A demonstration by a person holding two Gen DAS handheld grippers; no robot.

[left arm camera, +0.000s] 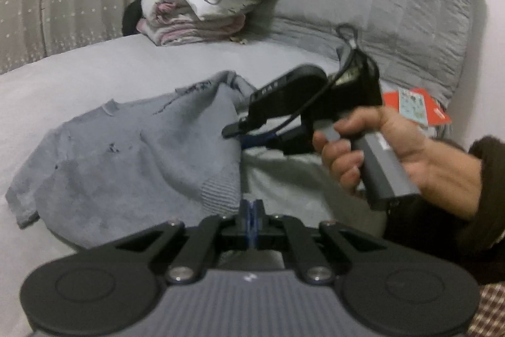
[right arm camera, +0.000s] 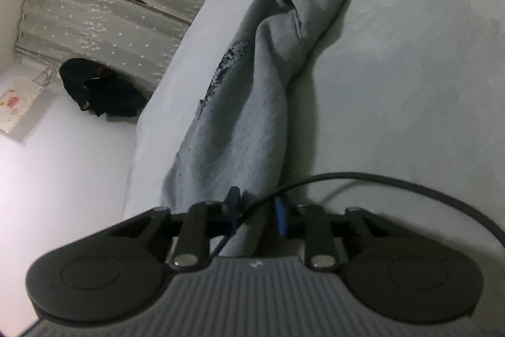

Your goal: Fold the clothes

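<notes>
A light blue-grey sweater [left arm camera: 126,153] lies spread on the pale bed [left arm camera: 94,75], its right side lifted. My left gripper [left arm camera: 251,206] is shut at the corner of the ribbed hem, and the fabric edge runs taut up from it. A hand [left arm camera: 378,147] holds my right gripper [left arm camera: 233,130] over the sweater's upper right edge. In the right wrist view the sweater [right arm camera: 252,103] stretches away in a long bunched fold. Its near end passes between the blue pads of my right gripper [right arm camera: 256,206], which are closed on it.
A stack of folded linens with a pink pillow [left arm camera: 195,15] sits at the far side of the bed, beside a grey quilt [left arm camera: 378,5]. A red and white packet [left arm camera: 416,109] lies at the right. A black cable [right arm camera: 410,182] loops by the right gripper. A dark bundle [right arm camera: 101,90] lies on the floor.
</notes>
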